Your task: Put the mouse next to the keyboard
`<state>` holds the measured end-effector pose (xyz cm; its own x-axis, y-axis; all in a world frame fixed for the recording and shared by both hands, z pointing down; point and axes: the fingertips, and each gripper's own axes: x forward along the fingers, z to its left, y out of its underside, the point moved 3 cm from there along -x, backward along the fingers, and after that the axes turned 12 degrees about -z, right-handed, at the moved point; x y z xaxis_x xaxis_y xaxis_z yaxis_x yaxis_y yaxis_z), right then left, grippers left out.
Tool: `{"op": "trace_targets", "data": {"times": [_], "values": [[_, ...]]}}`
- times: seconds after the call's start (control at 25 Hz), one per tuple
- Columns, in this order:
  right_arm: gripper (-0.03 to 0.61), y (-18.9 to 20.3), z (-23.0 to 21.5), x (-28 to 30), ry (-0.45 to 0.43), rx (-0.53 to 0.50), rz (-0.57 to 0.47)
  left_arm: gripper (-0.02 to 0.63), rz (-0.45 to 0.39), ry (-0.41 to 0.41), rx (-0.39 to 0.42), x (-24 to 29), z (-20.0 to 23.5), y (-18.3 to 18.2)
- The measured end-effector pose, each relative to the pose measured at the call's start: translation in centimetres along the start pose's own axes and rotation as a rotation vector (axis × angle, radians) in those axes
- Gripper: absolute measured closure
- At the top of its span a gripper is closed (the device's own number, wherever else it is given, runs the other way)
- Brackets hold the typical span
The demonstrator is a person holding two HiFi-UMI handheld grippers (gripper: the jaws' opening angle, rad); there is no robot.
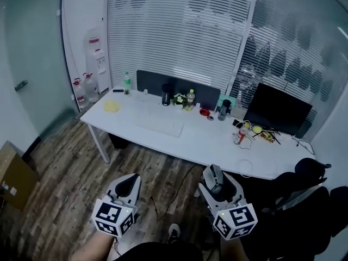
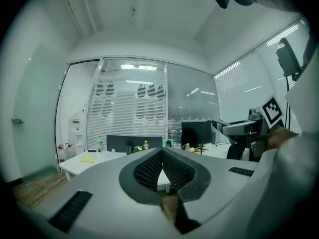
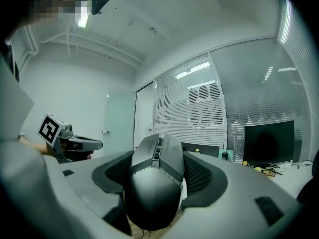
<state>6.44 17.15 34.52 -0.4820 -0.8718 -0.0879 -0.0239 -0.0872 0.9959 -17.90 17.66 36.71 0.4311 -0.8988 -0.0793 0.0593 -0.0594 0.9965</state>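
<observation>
Office interior seen from a standing position facing a long white counter (image 1: 196, 141). The right gripper (image 1: 216, 177) is clamped on a dark mouse (image 1: 213, 179), held in the air above the wood floor (image 1: 60, 185) on the near side of the counter's front edge; a thin black cable (image 1: 175, 193) hangs below it. The left gripper (image 1: 129, 182) is held beside it at the same height, its jaws closed together with nothing between them. A white keyboard (image 1: 160, 125) lies flat near the middle of the counter, well apart from the mouse. Farther back on the counter are a yellow cloth (image 1: 112, 106), a green bottle (image 1: 126, 82), a dark divider panel (image 1: 179, 89) and, at the right end, a black monitor (image 1: 277, 111). White blinds (image 1: 174, 31) cover the glass wall behind. A water dispenser (image 1: 98, 64) stands in the left corner, a cardboard box (image 1: 13, 176) on the floor at far left, and a black chair (image 1: 305, 196) at near right.
</observation>
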Motion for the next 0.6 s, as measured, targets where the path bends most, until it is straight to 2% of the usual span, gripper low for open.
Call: {"op": "trace_targets", "data": {"times": [0.6], "values": [[0.275,1.4,-9.7,8.0,-0.058,0.027,0.019,0.586,0.044,-0.086,0.002,12.3,0.9,1.0]]}}
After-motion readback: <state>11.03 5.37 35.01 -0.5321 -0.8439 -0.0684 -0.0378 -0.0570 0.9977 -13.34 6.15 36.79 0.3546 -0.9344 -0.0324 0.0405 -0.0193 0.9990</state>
